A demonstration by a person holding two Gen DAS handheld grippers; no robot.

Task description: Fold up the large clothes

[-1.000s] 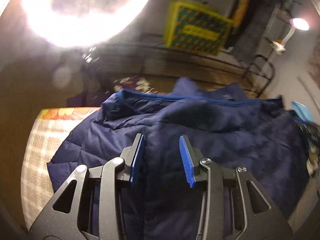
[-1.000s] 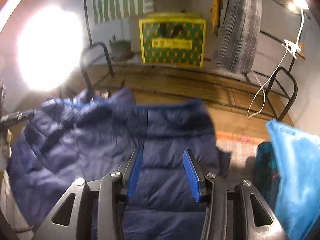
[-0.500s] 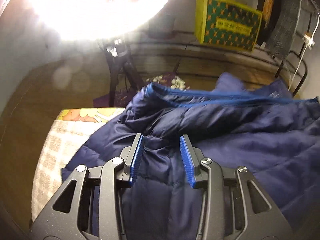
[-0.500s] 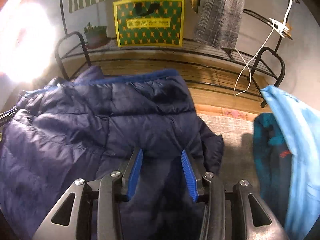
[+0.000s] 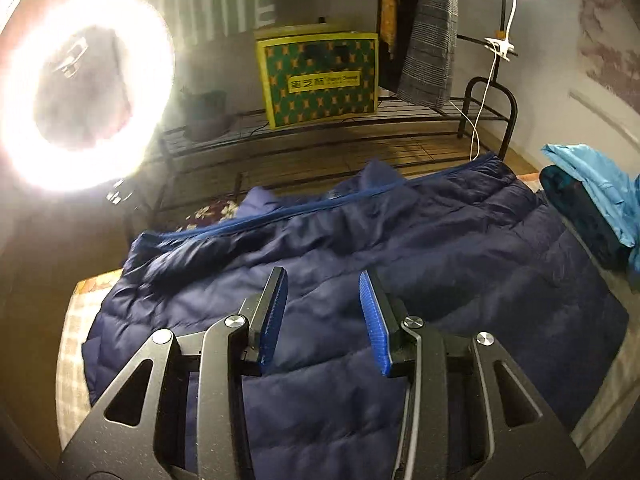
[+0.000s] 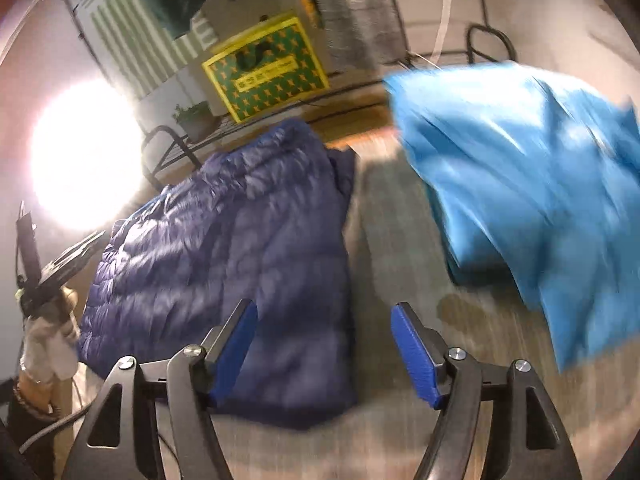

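Note:
A navy quilted puffer jacket [image 5: 400, 264] lies folded on the checked bed cover [image 5: 68, 360]. My left gripper [image 5: 323, 276] sits low over its near edge. The blue pads stand a little apart, with thick jacket fabric filling the gap and running back between the arms. In the right wrist view the jacket [image 6: 240, 240] lies flat on the left. My right gripper [image 6: 325, 306] hangs above its right edge and its jaws are opening wide. Fabric lies under its left finger, and neither pad presses on it.
A bright blue garment [image 6: 520, 184] lies on a dark teal one [image 5: 576, 216] to the jacket's right. Behind the bed stand a ring light [image 5: 84, 108], a yellow-green box [image 5: 320, 80] and a black metal rack [image 5: 488, 112]. A person's gloved hand [image 6: 48, 332] is at the left edge.
The right jaws have spread and let the jacket go, and that view swung right towards the blue garment. The left view turned. The jacket lies flatter, still between the left pads.

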